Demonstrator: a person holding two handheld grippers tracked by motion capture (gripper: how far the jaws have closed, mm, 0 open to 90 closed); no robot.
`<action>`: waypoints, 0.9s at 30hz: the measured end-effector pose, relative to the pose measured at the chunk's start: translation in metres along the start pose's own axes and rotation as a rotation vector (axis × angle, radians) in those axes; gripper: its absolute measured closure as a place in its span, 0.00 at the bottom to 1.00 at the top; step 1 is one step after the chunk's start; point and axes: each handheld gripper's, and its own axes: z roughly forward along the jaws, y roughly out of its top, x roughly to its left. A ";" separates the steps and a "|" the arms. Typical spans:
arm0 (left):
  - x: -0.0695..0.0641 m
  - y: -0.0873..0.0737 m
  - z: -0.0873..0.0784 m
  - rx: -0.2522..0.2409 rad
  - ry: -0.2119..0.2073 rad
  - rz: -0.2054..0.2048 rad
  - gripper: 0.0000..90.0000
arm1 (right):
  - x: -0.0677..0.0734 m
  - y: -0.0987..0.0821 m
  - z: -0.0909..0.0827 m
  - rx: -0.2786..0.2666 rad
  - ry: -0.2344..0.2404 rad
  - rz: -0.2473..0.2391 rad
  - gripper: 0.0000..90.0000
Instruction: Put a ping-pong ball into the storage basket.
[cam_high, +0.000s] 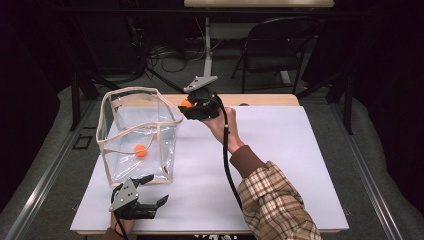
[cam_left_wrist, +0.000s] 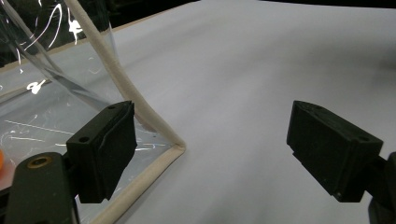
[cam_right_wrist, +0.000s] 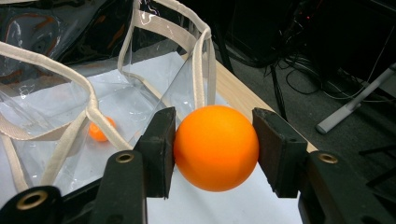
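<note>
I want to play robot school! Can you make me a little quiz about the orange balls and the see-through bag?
1. True or false: the right hand-held gripper is shut on an orange ball.
2. Where does the second orange ball lie? A) inside the clear bag B) on the floor C) on the chair
3. Fill in: the left hand-held gripper has its jaws ____.

Key: 1 true. 2 A. 3 open; nothing sits between them, and one jaw stands by the bag's bottom corner.
</note>
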 end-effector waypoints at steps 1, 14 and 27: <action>0.000 0.000 0.000 0.000 0.001 0.001 0.18 | 0.000 0.000 0.001 -0.005 0.001 0.000 0.56; 0.000 0.000 0.000 0.000 0.005 0.001 0.18 | 0.003 0.004 0.007 -0.014 -0.003 -0.005 0.56; 0.001 0.000 0.000 0.001 0.001 0.001 0.18 | 0.008 0.011 0.012 -0.030 0.001 -0.008 0.56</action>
